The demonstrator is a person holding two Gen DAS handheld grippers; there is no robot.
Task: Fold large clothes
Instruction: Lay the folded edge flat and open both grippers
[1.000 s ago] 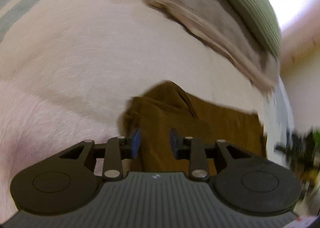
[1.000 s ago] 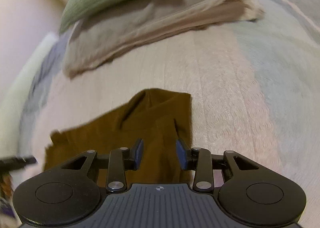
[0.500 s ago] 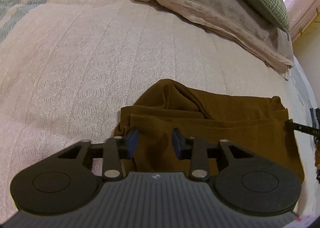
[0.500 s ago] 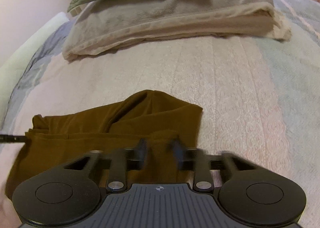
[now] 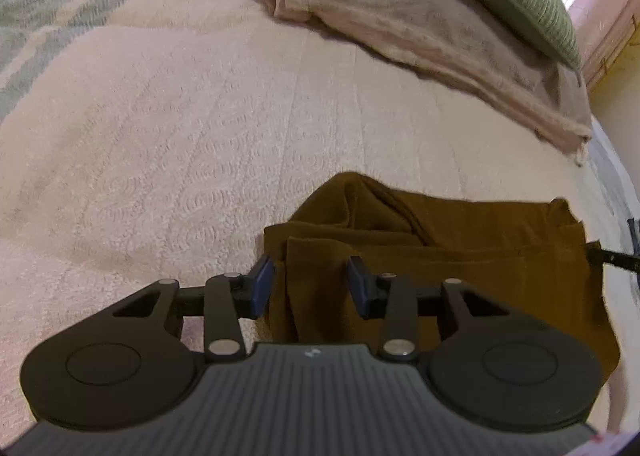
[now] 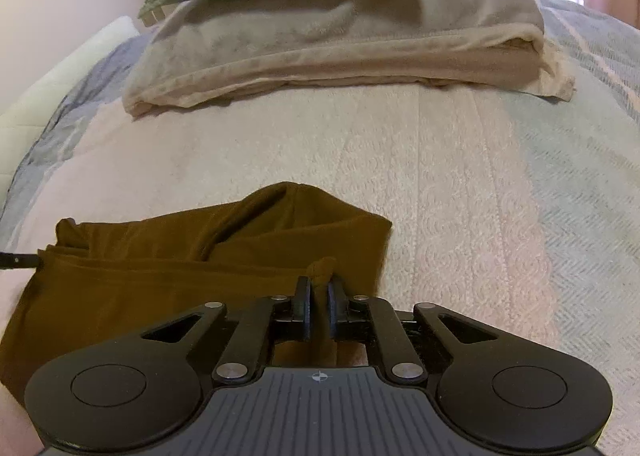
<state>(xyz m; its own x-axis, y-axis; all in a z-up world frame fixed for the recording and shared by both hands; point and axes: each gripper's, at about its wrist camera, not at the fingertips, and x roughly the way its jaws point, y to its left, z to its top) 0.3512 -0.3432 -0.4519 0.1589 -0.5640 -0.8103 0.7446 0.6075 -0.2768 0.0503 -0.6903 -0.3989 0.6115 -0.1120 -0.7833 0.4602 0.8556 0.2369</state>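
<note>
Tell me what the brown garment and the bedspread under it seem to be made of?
Brown garment: thin matte fabric, probably a soft knit, since it drapes in soft folds. Bedspread: pale pink quilted textile, likely cotton, with stitched scallop patterns and seam lines.

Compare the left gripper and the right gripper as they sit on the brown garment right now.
The left gripper has its jaws apart, having just been opening; the brown garment lies between its pads unpinched. The right gripper is shut, with a small tuft of the cloth pinched between its pads. The left sits at the garment's left end, the right near its right end. Both point down at the same garment on the bedspread.
</note>
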